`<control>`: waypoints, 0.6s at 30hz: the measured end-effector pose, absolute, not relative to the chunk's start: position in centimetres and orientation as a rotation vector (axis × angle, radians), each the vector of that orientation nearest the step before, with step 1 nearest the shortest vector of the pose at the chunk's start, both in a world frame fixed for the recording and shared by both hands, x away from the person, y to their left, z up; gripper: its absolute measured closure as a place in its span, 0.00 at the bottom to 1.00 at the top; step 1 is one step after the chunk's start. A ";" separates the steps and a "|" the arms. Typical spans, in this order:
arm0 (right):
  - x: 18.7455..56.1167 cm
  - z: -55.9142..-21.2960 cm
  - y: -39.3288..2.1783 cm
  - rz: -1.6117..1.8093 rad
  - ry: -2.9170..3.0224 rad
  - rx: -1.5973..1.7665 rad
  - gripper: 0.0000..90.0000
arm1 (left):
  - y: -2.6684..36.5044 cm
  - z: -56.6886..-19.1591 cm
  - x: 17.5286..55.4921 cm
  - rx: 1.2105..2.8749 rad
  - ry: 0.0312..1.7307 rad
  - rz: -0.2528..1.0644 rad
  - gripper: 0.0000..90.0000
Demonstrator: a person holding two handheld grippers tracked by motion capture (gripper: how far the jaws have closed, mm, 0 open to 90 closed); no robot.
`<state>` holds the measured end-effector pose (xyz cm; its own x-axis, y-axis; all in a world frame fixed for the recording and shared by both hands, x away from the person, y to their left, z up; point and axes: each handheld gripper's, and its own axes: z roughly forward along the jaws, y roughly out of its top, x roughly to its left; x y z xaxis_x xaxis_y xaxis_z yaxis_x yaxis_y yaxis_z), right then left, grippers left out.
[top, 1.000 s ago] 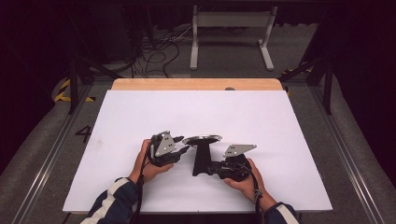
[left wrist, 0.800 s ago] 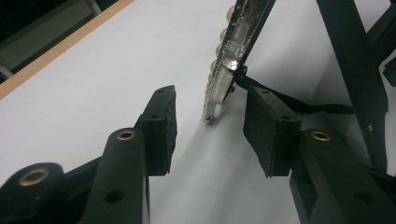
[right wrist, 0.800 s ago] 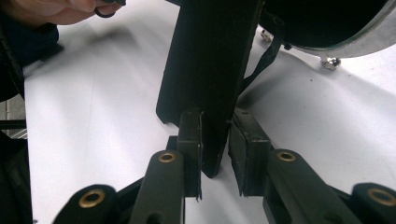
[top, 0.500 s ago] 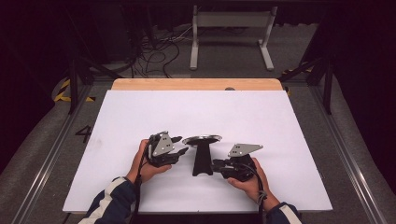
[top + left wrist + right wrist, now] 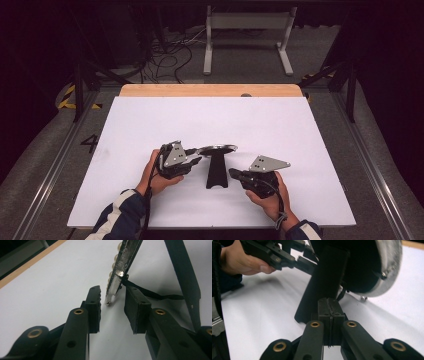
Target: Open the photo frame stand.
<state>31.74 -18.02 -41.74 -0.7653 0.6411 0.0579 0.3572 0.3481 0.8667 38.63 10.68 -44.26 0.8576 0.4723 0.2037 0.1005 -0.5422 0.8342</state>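
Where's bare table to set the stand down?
Free: the white table from the wooden back edge to the stand, plus both side margins. Crowded: front middle, left claw and right claw flank the stand.

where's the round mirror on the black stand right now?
In the high view, the round mirror on the black stand stands near the front middle of the white table, between the left gripper and right gripper.

mirror rim [image 5: 117, 277]: scuffed metal | stand [image 5: 217, 170]: matt black | table [image 5: 300, 130]: smooth white
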 end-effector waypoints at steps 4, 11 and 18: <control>31.1 -41.6 -16.3 1.382 2.311 0.846 1.00 | 10.5 -44.4 38.9 2.111 0.415 0.507 0.75; 30.7 -42.3 -13.8 1.366 2.327 0.817 1.00 | 10.1 -44.7 39.0 2.104 0.428 0.494 0.77; 31.0 -43.2 -12.3 1.361 2.330 0.837 1.00 | 10.0 -44.6 39.1 2.066 0.445 0.459 0.77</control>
<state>30.97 -12.27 -43.21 -0.7792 0.6264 0.0222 0.3271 0.3761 0.8669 39.14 10.04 -44.64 0.8640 0.4821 0.1451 0.1300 -0.4921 0.8608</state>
